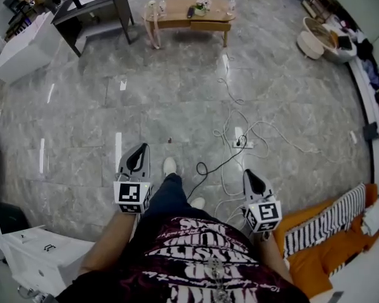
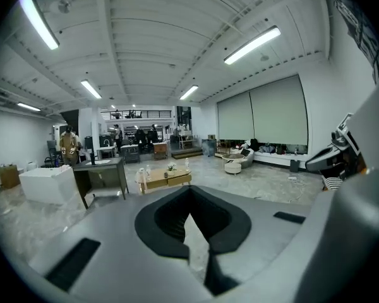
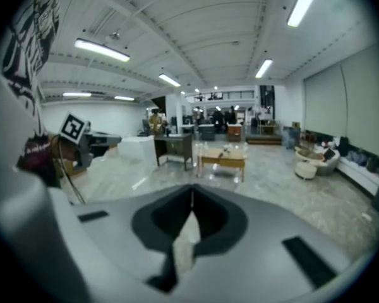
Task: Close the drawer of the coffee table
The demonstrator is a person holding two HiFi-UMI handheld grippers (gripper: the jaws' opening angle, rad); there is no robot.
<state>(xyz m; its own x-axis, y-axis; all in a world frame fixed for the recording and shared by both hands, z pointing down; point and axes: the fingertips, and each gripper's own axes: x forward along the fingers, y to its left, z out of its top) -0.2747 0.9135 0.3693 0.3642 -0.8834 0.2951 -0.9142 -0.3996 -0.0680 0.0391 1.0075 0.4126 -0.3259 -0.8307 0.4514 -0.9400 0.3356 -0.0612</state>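
Observation:
The wooden coffee table [image 1: 189,14] stands far across the marble floor at the top of the head view, with small items on its top. Its drawer front [image 1: 210,25] shows under the right part of the top; how far out it stands I cannot tell. My left gripper [image 1: 141,148] and my right gripper [image 1: 248,173] are held low in front of the person, both shut and empty, pointing toward the table. The table also shows small in the left gripper view [image 2: 166,180] beyond the shut left gripper [image 2: 189,193], and in the right gripper view [image 3: 223,160] beyond the shut right gripper [image 3: 192,192].
White cables and a power strip [image 1: 240,142] lie on the floor between me and the table. A dark desk [image 1: 91,8] and a white cabinet [image 1: 22,46] stand at the upper left. A round pouf [image 1: 316,40] sits upper right, an orange sofa [image 1: 322,245] lower right, a white box [image 1: 41,257] lower left.

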